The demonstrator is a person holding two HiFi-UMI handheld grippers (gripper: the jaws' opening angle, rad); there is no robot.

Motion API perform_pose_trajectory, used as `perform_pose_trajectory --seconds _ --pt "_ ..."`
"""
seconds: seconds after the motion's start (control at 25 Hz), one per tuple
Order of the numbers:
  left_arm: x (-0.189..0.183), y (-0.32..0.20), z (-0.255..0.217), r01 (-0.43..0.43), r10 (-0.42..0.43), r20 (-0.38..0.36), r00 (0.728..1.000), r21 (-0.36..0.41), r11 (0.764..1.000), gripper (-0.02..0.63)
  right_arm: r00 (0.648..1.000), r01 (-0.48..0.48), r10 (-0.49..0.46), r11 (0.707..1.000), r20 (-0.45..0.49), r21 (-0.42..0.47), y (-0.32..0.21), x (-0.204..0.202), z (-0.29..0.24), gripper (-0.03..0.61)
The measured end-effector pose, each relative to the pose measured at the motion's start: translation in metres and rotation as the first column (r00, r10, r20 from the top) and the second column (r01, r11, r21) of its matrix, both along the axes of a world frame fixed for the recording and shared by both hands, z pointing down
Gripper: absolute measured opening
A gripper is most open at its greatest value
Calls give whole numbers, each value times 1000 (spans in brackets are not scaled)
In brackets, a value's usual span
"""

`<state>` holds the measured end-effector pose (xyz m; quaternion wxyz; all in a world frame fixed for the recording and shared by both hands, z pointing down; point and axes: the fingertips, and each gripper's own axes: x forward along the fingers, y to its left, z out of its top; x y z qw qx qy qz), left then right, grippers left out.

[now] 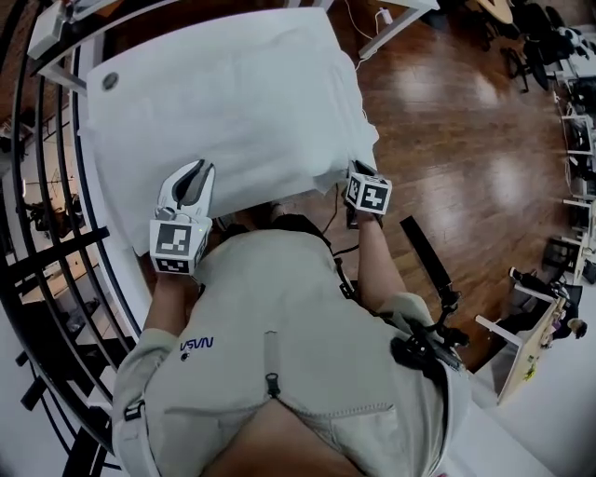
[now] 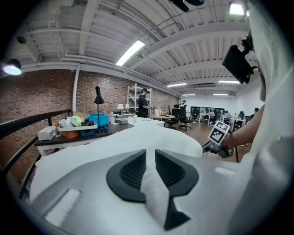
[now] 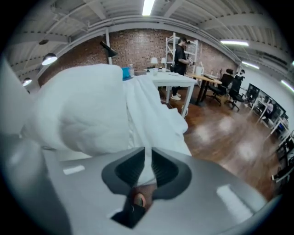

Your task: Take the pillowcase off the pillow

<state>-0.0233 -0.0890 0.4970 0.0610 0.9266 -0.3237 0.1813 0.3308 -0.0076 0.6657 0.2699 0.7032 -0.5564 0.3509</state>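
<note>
The pillow (image 1: 233,102) is lying across the bench (image 1: 400,20) right in front of the person, and its white pillowcase (image 3: 156,114) is hanging loose off the near right corner.

The left tongs (image 2: 150,167) are standing narrow and pinching a fold of the white cloth along the near edge. The right tongs (image 3: 149,165) are also narrow, nipping a thin pleat of the loose cloth at the right corner. In the head view the left tongs (image 1: 197,170) and right tongs (image 1: 354,177) are sitting well apart along that near edge.

The step in hand looks like getting a firm hold on the case alone before peeling it back. To do it well:

- Each pair of tongs should be gripping only one layer of case and none of the filling. The right gripper view is showing a thin strip between the pads, which suits this. The fold in the left tongs is looking thicker and may include the pillow itself.
- One side probably needs to anchor the pillow while the other draws the cloth away along the pillow's length, not upward.
- Pulling steadily and level should lessen the chance of the thin pleat slipping from the pads.
- Which edge is the open mouth is not clear from these views, so the pull is best started gently.
</note>
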Motion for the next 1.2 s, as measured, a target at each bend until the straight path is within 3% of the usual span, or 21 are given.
perform_pose_trajectory --seconds 0.16,0.28,0.36,0.56,0.64,0.68,0.76,0.84,0.96,1.04,1.12,1.16,1.2 --pt "-15 13 -1 161 -161 41 986 4 987 64 997 77 -77 980 -8 185 -14 1 -46 48" --pt "-33 23 -1 316 -316 66 946 6 949 75 981 193 -193 918 -34 347 -36 -3 -99 58" --pt "-52 28 2 424 -422 81 903 -3 906 100 958 274 -285 863 -39 424 -51 -15 -123 104" --pt "-125 48 16 647 -644 62 763 -69 759 236 883 419 -468 756 -32 502 -97 -75 -147 213" --pt "-145 55 30 680 -680 50 732 -132 722 294 849 469 -528 724 -33 506 -109 -99 -151 277" --pt "-153 55 38 687 -691 42 722 -168 707 313 829 498 -558 712 -33 496 -114 -109 -150 344" --pt "-164 50 54 687 -703 28 711 -240 686 347 789 564 -613 706 -29 428 -123 -128 -136 439" --pt "-167 41 70 661 -691 20 723 -314 682 354 764 611 -645 719 -9 330 -125 -146 -109 435" --pt "-153 23 88 565 -621 -17 784 -397 724 335 782 608 -623 746 -39 271 -126 -156 -90 324" --pt "-143 10 86 496 -571 -76 817 -411 765 208 804 586 -586 758 -95 287 -130 -156 -100 223" --pt "-142 -2 72 468 -546 -126 828 -380 797 56 822 565 -552 759 -140 324 -134 -157 -119 131" --pt "-143 -10 63 465 -538 -143 831 -352 812 15 830 553 -534 755 -158 352 -137 -157 -132 102" --pt "-144 -18 52 462 -528 -161 834 -321 827 14 839 541 -515 749 -176 383 -140 -157 -146 70"
